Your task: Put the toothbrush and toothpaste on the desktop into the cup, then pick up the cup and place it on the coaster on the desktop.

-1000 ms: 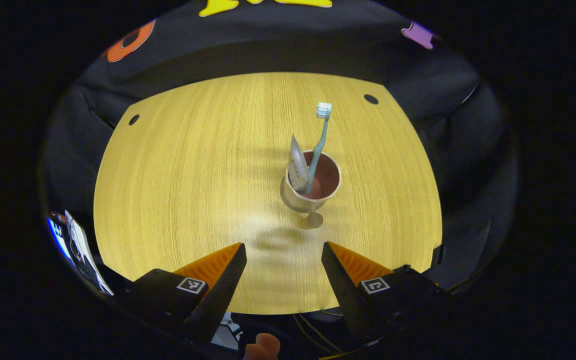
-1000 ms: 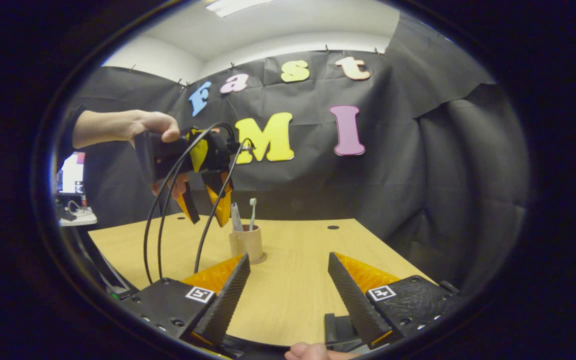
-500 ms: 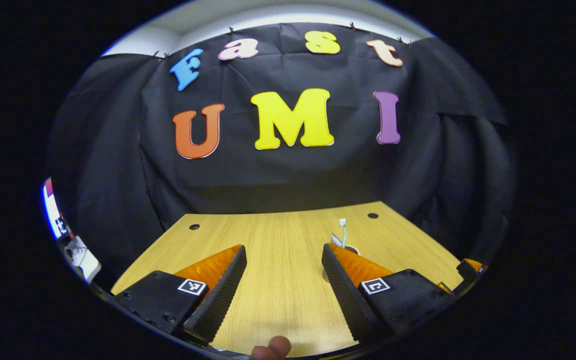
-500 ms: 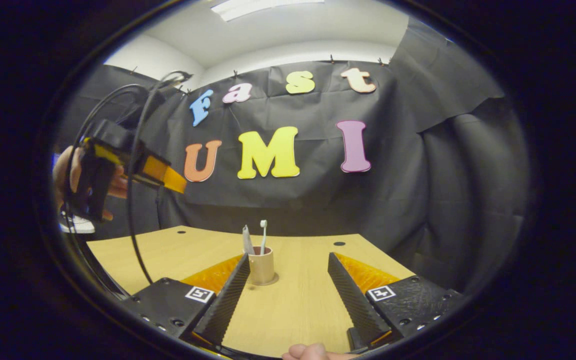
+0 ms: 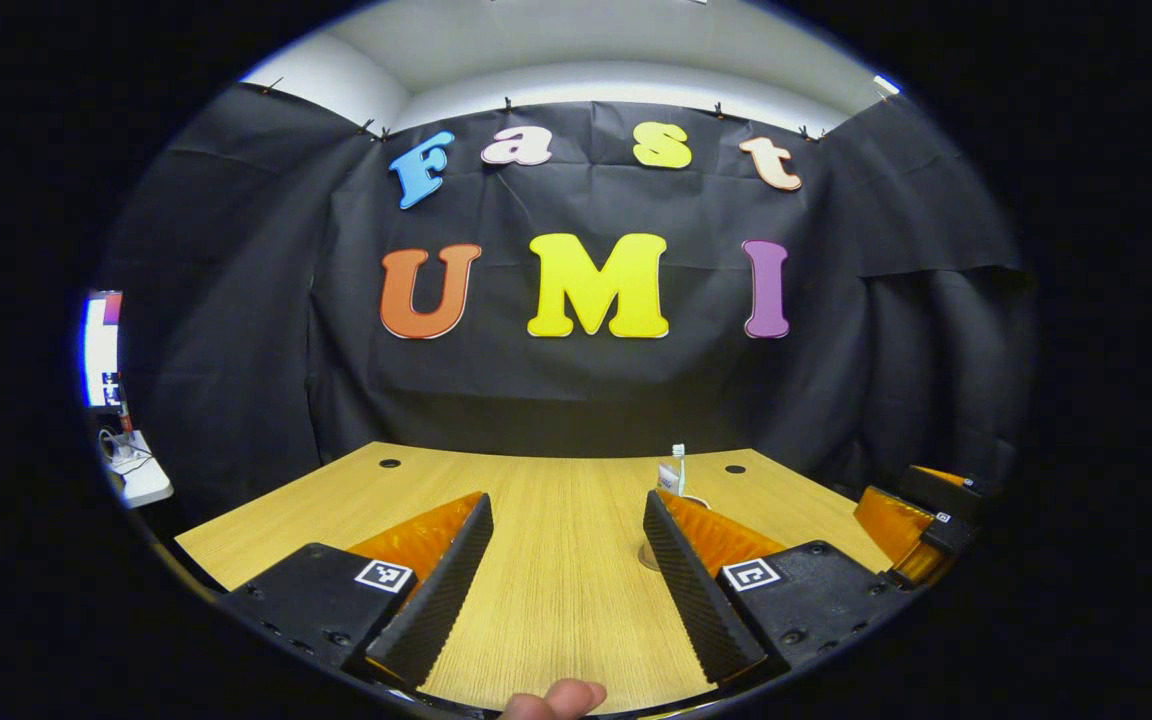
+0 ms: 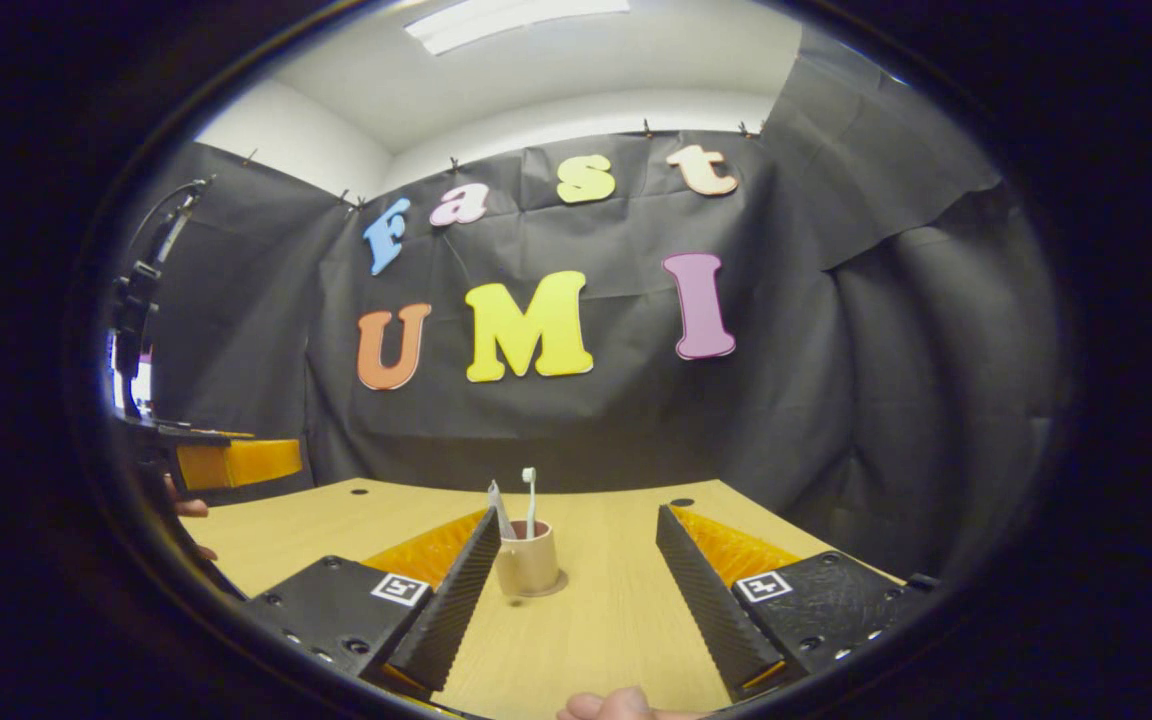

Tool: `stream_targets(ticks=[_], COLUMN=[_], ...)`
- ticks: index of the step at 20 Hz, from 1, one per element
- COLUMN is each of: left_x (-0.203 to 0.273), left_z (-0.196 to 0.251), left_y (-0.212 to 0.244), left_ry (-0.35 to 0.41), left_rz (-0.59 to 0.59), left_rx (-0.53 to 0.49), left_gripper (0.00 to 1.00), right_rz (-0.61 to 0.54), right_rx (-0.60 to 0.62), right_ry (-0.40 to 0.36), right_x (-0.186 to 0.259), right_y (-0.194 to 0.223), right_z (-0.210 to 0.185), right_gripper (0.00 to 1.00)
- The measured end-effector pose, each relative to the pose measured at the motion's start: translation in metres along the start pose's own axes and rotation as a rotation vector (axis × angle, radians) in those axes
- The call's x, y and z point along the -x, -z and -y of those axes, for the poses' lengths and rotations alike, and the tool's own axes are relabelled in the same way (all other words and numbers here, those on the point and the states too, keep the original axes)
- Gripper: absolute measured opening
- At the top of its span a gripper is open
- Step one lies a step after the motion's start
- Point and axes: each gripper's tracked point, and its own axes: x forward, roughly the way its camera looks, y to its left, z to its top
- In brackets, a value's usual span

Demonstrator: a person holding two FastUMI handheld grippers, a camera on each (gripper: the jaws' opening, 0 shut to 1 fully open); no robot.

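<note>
Already in the Cup, Cup on the Coaster

Right now the cup (image 6: 528,561) stands upright on the desk (image 6: 596,620), and it sits on the round coaster (image 6: 548,586). The toothbrush (image 6: 530,497) and the toothpaste (image 6: 499,508) both stick up out of the cup, side by side. So the things lie just as the task wants them.

The right gripper (image 6: 572,590) hangs low over the desk with its jaws apart and nothing between them. The cup is just past its left finger. The left gripper (image 5: 566,570) has its jaws apart too, and holds nothing. From its view the cup peeks out behind its right finger, with the brush head above.

What could go wrong? The cup looks light and tall. If either gripper swings sideways, a finger could bump it. Then it could tip over, spill the brush and paste, or slide off the coaster.
</note>
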Motion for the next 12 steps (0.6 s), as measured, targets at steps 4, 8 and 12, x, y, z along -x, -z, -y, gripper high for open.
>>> stream_targets(ticks=[4, 8, 12], left_x=[-0.002, 0.002, 0.002], left_z=[-0.005, -0.004, -0.004], left_y=[-0.003, 0.003, 0.002], left_ry=[-0.018, -0.018, -0.022], left_rz=[0.023, -0.003, 0.006], left_rx=[-0.023, -0.013, 0.001], left_gripper=[0.96, 0.96, 0.96], right_rz=[-0.001, 0.032, 0.031], right_rx=[0.032, 0.038, 0.042], right_ry=[0.010, 0.033, 0.047], right_x=[-0.001, -0.003, -0.005], right_y=[-0.004, -0.018, -0.018], right_z=[0.003, 0.006, 0.008], right_gripper=[0.95, 0.95, 0.95])
